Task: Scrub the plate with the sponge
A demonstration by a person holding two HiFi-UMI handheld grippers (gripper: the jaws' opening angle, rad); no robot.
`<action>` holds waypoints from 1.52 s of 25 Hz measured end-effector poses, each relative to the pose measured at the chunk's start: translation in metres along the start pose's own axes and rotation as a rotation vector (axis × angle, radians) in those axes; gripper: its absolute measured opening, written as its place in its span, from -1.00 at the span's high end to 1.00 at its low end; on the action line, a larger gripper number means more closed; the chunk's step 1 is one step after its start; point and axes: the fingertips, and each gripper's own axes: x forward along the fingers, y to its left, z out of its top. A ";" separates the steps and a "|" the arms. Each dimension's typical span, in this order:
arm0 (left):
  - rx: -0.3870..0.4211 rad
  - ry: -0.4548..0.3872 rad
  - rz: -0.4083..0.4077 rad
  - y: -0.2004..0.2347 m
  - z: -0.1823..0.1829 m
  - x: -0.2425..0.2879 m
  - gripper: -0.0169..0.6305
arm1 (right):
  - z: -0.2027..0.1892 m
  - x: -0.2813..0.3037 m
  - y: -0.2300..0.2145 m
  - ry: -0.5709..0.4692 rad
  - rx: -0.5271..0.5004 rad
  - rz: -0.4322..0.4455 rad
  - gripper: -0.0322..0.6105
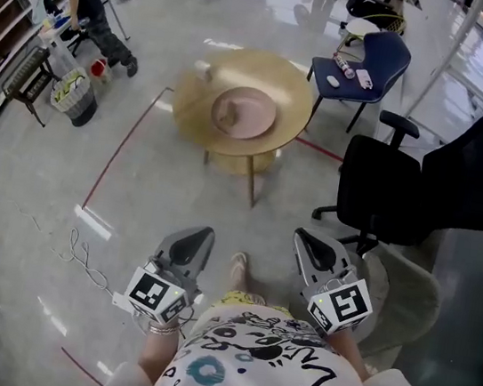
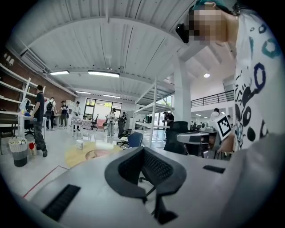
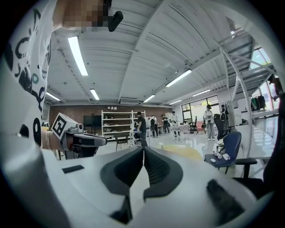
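Glossy grey workshop floor (image 1: pixel 131 207) lies bare between the person and the table. Nearest, the left gripper (image 1: pixel 200 234) and right gripper (image 1: pixel 304 237) sit side by side, each with jaws closed together on nothing. A black office chair (image 1: pixel 432 185) crowds the right. Ahead, the round wooden table (image 1: pixel 287 79) bears the round pink plate (image 1: pixel 243 111) flat at its centre, without a long axis and clear of every edge. A small pale block (image 1: pixel 204 70) sits near the table's far-left rim.

Pink plate (image 1: pixel 243 111), yellow table (image 1: pixel 286 85), navy chair (image 1: pixel 391 50)

No legible words, numbers or brands, coded square markers on left gripper (image 1: pixel 190 240), right gripper (image 1: pixel 314 244)
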 end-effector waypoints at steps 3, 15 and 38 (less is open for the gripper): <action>0.008 0.000 -0.012 0.023 0.009 0.020 0.90 | 0.005 0.024 -0.013 0.001 0.008 -0.014 0.82; 0.024 0.019 -0.092 0.107 0.032 0.083 0.90 | 0.034 0.106 -0.050 -0.017 0.010 -0.086 0.82; -0.044 0.076 -0.029 0.218 0.019 0.141 0.90 | 0.033 0.221 -0.101 0.030 0.020 -0.068 0.81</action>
